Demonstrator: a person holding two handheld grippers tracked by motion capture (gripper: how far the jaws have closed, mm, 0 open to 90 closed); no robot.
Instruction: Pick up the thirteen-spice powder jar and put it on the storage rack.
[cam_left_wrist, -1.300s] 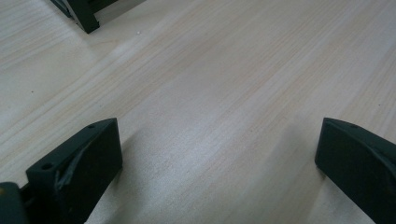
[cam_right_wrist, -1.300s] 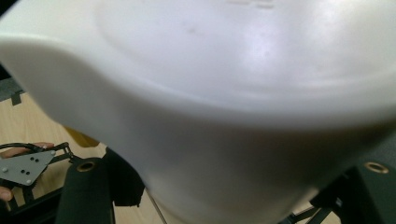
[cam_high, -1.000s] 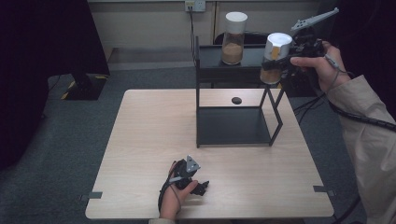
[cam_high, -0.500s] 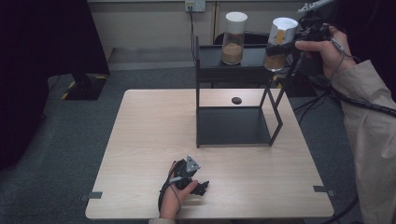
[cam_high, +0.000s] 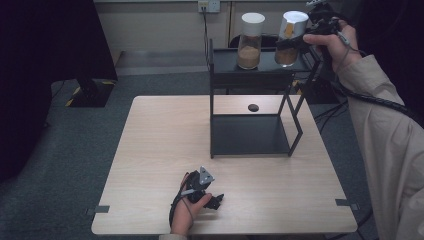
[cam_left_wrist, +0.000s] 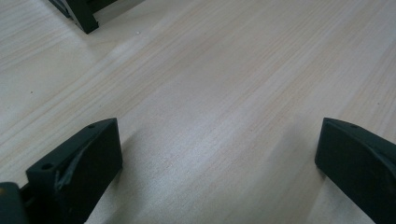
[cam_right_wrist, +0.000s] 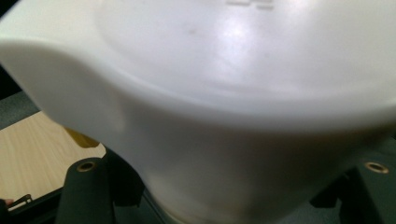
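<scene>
High view down over table (cam_high: 150, 150); left gripper view skimming the same tabletop, right against jar lid (cam_right_wrist: 233, 70).

Right gripper (cam_high: 295, 42) is raised high at arm's reach, jaws clamped tight; left gripper (cam_high: 212, 200) rests low, jaws spread wide apart.

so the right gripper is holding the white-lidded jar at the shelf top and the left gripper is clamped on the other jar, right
Not quite. The right gripper does hold the white-lidded jar at the shelf top, but the left gripper rests open on the table, as the left gripper view shows.
</scene>
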